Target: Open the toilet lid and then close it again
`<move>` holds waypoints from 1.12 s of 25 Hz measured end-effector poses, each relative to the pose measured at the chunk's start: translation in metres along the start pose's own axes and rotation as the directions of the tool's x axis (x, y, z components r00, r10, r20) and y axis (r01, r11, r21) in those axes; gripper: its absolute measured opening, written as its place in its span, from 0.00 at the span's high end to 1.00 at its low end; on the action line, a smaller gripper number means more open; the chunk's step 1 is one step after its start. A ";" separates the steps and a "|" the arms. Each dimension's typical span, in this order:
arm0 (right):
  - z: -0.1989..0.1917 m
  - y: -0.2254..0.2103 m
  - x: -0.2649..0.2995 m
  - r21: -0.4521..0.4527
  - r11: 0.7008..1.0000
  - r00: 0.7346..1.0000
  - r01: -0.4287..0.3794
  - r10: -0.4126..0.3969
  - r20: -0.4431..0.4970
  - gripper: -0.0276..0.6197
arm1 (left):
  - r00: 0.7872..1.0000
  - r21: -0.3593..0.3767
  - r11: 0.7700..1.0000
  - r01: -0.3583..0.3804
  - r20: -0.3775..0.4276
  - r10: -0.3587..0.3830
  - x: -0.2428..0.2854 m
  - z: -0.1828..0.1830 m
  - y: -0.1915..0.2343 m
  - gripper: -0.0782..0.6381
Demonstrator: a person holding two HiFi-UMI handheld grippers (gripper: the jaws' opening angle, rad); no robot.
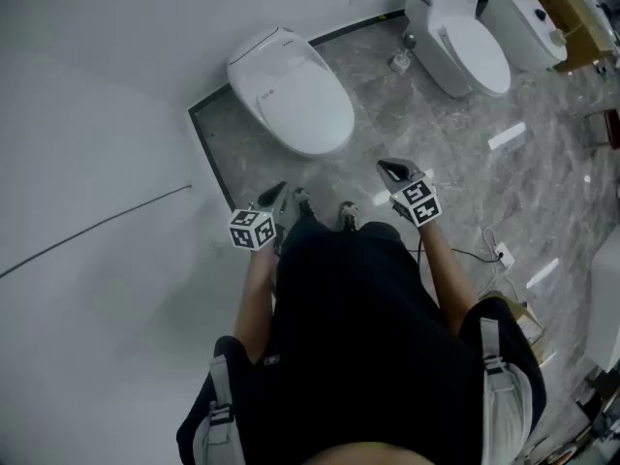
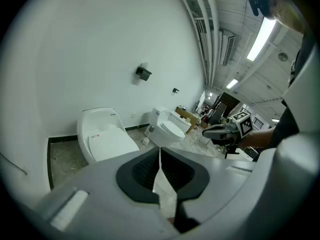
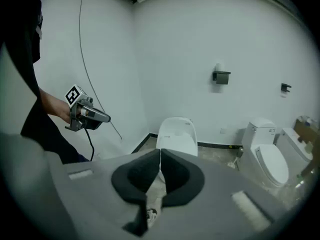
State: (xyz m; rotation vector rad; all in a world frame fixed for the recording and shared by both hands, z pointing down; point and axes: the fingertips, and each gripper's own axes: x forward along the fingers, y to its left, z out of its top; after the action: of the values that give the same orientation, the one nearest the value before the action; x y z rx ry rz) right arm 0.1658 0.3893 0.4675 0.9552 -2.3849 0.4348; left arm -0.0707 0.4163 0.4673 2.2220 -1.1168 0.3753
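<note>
A white toilet with its lid down stands against the wall, just ahead of the person's feet. My left gripper and right gripper hover side by side short of its front rim, both apart from it and both shut on nothing. In the left gripper view the jaws meet in a thin seam, with the toilet beyond at the left. The right gripper view shows its jaws closed, pointing at the same toilet.
A second white toilet and a third stand to the right along the wall. Cardboard boxes sit at the far right. A cable lies on the marble floor. A black wall fitting hangs above the toilets.
</note>
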 end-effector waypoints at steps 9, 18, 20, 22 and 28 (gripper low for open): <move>0.007 0.011 -0.001 -0.024 0.999 1.000 -0.021 0.021 0.009 0.95 | 1.000 0.040 0.999 -0.017 -0.026 0.018 -0.006 -0.005 -0.003 0.86; 0.005 0.002 0.012 -0.002 1.000 1.000 -0.027 0.027 -0.001 0.95 | 1.000 -0.007 1.000 -0.024 -0.013 0.024 0.002 -0.007 0.007 0.86; 0.000 0.003 0.016 0.013 0.999 0.999 -0.032 0.033 -0.016 0.95 | 0.999 -0.022 0.999 -0.024 -0.022 0.024 0.003 -0.009 0.012 0.86; -0.003 0.002 0.026 0.020 0.999 0.999 -0.033 0.033 -0.040 0.95 | 0.999 -0.037 0.999 -0.017 -0.033 0.016 0.007 -0.008 0.023 0.86; 0.001 -0.008 0.060 0.071 0.996 0.995 -0.047 0.053 -0.088 0.95 | 0.996 -0.070 0.997 0.015 -0.086 -0.021 0.029 -0.005 0.063 0.86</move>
State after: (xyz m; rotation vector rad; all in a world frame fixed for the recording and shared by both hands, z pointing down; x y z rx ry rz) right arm 0.1344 0.3509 0.5021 0.8878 -2.3296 0.5699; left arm -0.1036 0.3727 0.5110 2.1331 -1.0484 0.4148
